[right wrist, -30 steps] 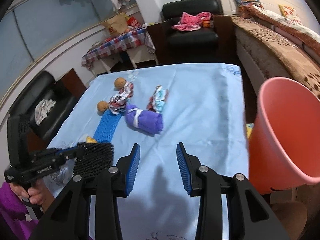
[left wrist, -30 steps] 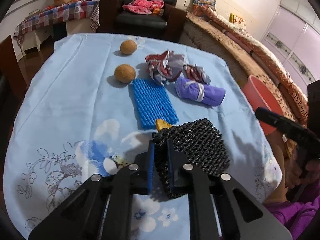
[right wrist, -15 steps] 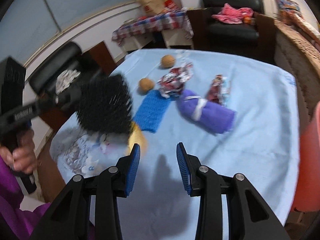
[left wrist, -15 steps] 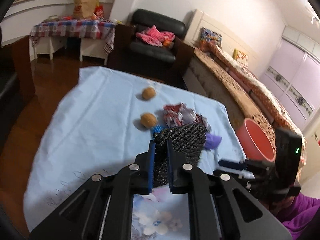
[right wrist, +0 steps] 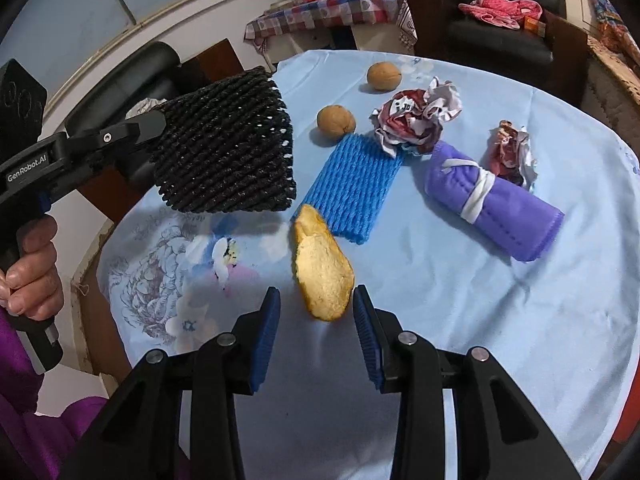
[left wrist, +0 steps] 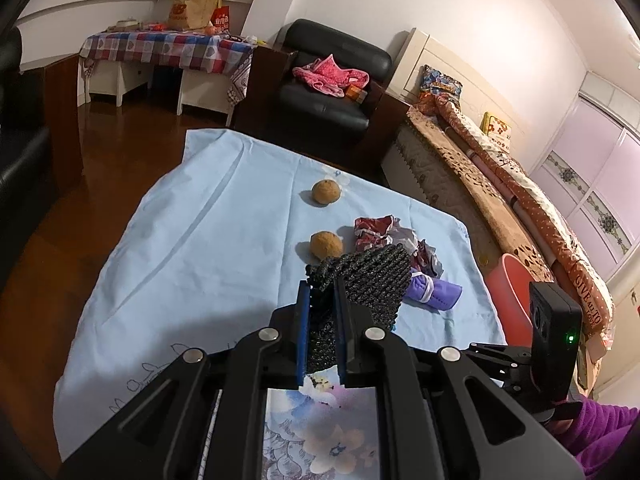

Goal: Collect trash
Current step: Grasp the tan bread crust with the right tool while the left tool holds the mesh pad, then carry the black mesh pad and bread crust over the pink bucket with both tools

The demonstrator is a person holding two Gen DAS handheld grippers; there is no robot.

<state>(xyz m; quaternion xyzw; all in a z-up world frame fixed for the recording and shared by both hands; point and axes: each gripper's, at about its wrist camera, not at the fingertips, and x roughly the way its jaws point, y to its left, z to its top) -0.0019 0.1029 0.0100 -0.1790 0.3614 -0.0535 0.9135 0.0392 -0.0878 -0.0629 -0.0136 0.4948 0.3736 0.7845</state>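
1. Counter [right wrist: 500, 300]: draped in a pale blue cloth with a flower print at the near end.
2. Room: dark wood floor, white walls; beyond the counter a black armchair [left wrist: 332, 92] with pink cloth on it, a side table with a checked cover [left wrist: 168, 50], and a long sofa with a brown patterned throw [left wrist: 480, 172].
3. Left claw [left wrist: 322, 312]: clenched on a black foam net [right wrist: 228, 148], held clear above the counter.
4. Right claw [right wrist: 316, 328]: released, jaws apart, low over the cloth; the near end of a yellow peel [right wrist: 322, 270] lies between its tips, untouched.
5. Ahead of the right claw: a blue foam net [right wrist: 356, 186] just past the peel, then two walnuts [right wrist: 336, 120], a crumpled wrapper [right wrist: 416, 120], a purple cloth roll tied with white band [right wrist: 492, 196], a smaller crumpled wrapper [right wrist: 510, 152].
6. Red bin [left wrist: 514, 296]: beside the counter, off to the right of the left claw.
7. Writing: "GenRobot.AI" on the left claw's handle; "GIVE ALL TO" on the sofa throw.
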